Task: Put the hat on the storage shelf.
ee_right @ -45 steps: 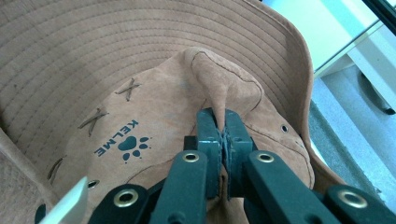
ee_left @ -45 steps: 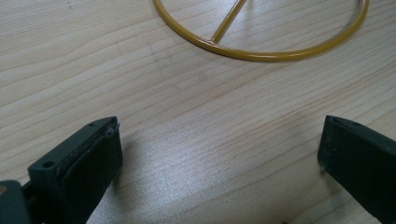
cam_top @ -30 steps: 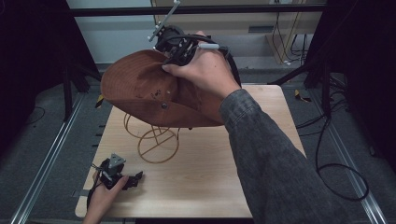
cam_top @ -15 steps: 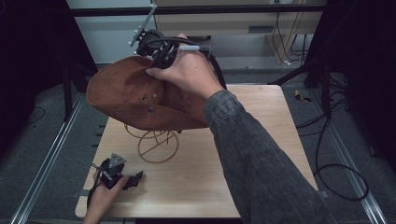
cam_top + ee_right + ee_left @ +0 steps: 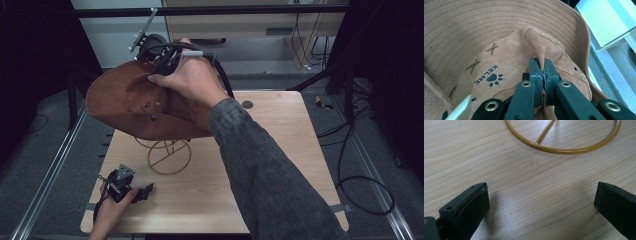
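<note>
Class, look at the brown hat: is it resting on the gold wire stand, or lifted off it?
Lifted off. The right gripper pinches a fold of the brown hat and holds it above the gold wire stand, tilted.

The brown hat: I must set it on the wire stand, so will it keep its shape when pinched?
Probably floppy: the hat puckers into a fold between the right gripper. The stitched brim looks firmer. It seems light, hanging from one pinch.

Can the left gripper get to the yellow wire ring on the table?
Probably yes. The left gripper rests open on the pale wooden table, and bare wood lies between its fingers and the round yellow wire stand base. The brown suede hat hangs above it.
</note>
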Action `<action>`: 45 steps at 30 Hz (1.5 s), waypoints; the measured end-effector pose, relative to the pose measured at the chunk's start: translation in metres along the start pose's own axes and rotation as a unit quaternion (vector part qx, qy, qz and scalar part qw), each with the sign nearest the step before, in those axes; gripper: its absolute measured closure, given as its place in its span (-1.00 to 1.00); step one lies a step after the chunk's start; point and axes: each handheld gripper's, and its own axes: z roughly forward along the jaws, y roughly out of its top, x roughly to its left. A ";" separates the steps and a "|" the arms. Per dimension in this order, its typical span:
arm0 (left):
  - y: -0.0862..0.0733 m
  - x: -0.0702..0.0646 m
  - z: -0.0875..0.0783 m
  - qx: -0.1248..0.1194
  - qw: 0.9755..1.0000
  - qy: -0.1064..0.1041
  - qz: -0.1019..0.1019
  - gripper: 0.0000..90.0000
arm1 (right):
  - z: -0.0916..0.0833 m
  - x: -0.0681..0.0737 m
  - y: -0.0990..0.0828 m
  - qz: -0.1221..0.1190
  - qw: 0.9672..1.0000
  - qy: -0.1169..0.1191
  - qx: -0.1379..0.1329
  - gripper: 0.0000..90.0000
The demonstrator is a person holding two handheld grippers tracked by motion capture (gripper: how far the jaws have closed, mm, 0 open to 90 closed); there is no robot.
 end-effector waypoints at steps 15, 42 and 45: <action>0.000 0.000 0.000 0.000 1.000 0.000 0.000 -1.00 | 0.020 0.009 0.009 -0.013 1.000 0.013 0.003 0.96; 0.000 0.000 0.000 -0.001 1.000 0.002 0.000 -1.00 | 0.041 0.014 0.006 -0.013 0.999 0.030 0.010 0.96; 0.000 0.000 0.000 -0.001 1.000 0.002 0.000 -1.00 | 0.044 0.014 0.005 -0.013 0.999 0.033 0.011 0.96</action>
